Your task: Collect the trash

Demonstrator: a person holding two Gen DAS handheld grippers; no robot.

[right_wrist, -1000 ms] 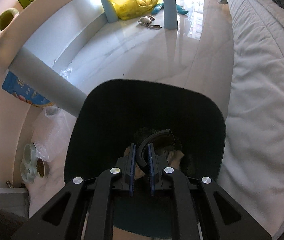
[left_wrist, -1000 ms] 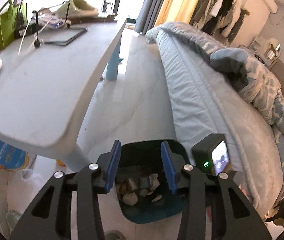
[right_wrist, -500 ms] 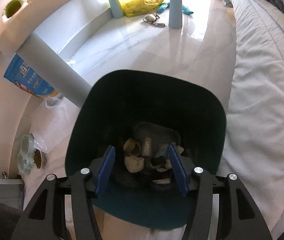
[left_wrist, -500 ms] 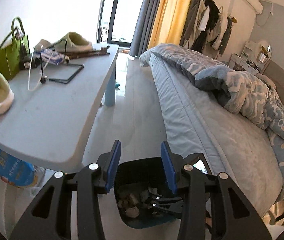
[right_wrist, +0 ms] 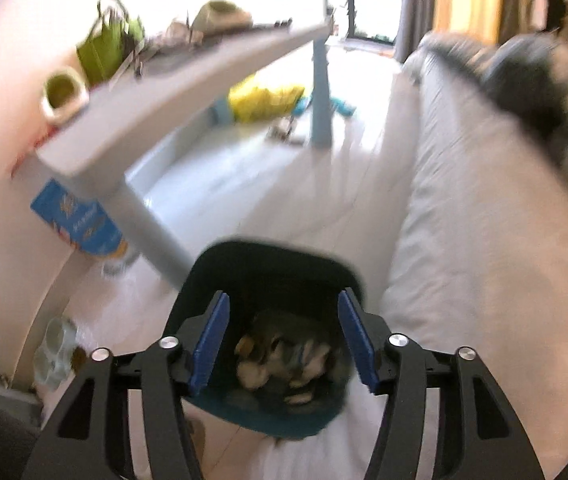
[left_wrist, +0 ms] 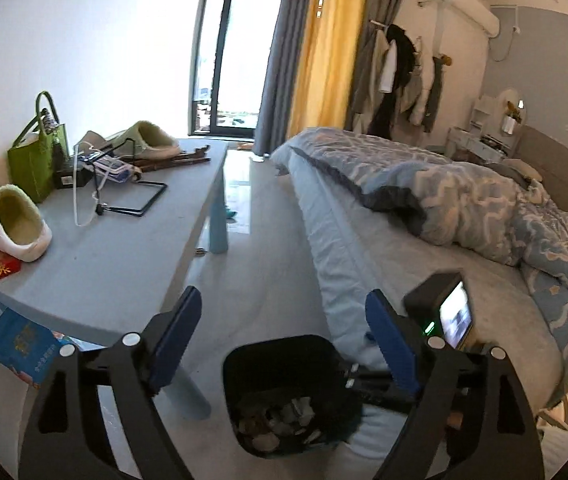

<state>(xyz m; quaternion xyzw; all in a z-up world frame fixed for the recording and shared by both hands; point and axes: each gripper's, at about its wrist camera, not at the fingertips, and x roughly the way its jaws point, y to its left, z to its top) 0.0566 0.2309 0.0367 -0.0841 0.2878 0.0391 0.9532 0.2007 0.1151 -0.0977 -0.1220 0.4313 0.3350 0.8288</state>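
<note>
— Both grippers hang over the bin, yes?
— Two sets of jaws, both apart and both empty; the left gripper has just been opening wide, nothing between its blue pads; the right gripper has just been opening too, its jaws less wide, nothing between its pads either.
— And the trash?
— Down in the bin, a heap of pale crumpled scraps at the bottom; the bin stands on the floor, between the table leg and the bed, touching the bed's edge on its right.
— What crowds them?
— From the left wrist, the right gripper's dark frame and its camera sit just right of the left jaws, above the bin's rim; a blue packet leans under the table.
— Farther out?
— On the table, a slipper, a green bag, a wire stand, a second slipper; beyond, curtains and a glass door.
— Pose?
— Both point downward at the bin, the right more steeply; its view is blurred.
</note>
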